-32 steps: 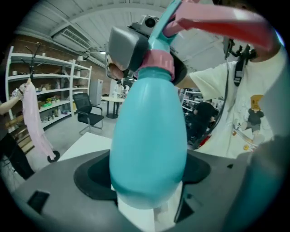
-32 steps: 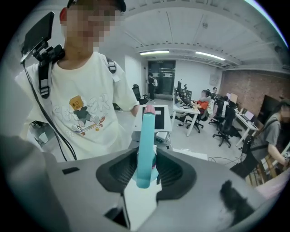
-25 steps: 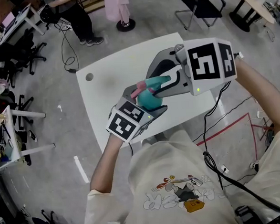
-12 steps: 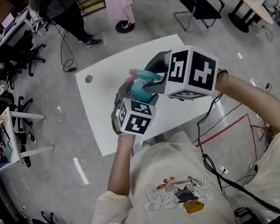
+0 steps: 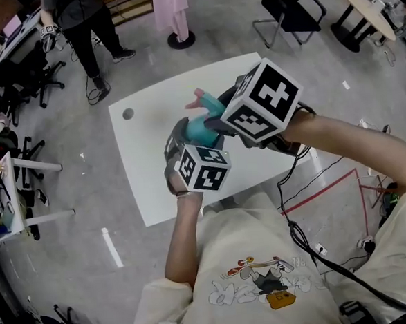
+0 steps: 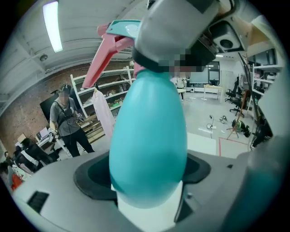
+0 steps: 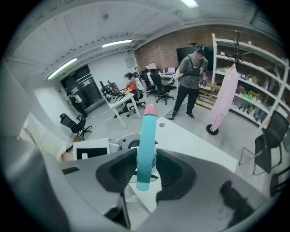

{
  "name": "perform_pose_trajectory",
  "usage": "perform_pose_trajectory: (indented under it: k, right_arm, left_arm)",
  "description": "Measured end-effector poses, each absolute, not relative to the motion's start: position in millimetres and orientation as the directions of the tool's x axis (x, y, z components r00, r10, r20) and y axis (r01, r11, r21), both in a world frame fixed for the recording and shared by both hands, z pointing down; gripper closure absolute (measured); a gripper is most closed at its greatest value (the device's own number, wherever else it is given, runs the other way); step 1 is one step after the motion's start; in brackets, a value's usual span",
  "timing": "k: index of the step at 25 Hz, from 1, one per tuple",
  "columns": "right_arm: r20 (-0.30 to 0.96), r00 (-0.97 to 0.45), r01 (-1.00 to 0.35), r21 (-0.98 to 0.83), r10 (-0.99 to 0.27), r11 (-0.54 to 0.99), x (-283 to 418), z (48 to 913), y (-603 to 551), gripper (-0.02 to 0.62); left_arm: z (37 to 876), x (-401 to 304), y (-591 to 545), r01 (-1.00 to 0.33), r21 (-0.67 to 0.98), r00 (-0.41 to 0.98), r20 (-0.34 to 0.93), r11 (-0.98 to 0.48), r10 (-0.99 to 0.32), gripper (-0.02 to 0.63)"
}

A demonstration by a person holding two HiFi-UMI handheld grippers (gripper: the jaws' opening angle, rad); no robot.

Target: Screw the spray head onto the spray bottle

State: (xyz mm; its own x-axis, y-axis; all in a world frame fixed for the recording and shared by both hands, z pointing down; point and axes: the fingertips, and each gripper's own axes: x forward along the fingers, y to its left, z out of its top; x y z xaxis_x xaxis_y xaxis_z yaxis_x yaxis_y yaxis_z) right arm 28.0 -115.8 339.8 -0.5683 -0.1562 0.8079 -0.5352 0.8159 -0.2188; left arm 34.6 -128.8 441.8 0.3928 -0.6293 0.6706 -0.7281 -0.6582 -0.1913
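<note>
Moved: right hand-held gripper (image 7: 146,170) rolled further over
Left hand-held gripper (image 6: 147,181): clamping spray bottle (image 6: 149,136)
Right jaws: clamping spray head (image 7: 146,131)

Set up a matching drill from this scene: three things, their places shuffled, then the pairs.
1. spray bottle
2. spray head
3. table

A. in the jaws of the right gripper
B. below both grippers
C. in the jaws of the left gripper

Pairs: 1-C, 2-A, 3-B
</note>
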Motion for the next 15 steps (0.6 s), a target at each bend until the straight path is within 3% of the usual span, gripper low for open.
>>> perform_pose_trajectory:
  k: [6,13,15]
  right_arm:
    - [0.801,-0.573,-0.676,-0.341,-0.175,0.653,34,348,-118,0.46]
    - [0.805,-0.578,-0.699,-0.405,-0.132,0.589,30,358,-119,0.458]
    - [0.793,-0.599,-0.682,-0.429,-0.115,0.593,27,355,-119,0.41]
  left_arm:
    - [447,26,-134,-0.727,-0.32,0.285,0.664,-0.607,-0.691,0.198]
    - [457,27,-135,-0.722,-0.29,0.325,0.659,-0.628,-0.678,0.198]
    - [459,27,-134,-0.715,-0.274,0.346,0.661,-0.643,-0.666,0.198]
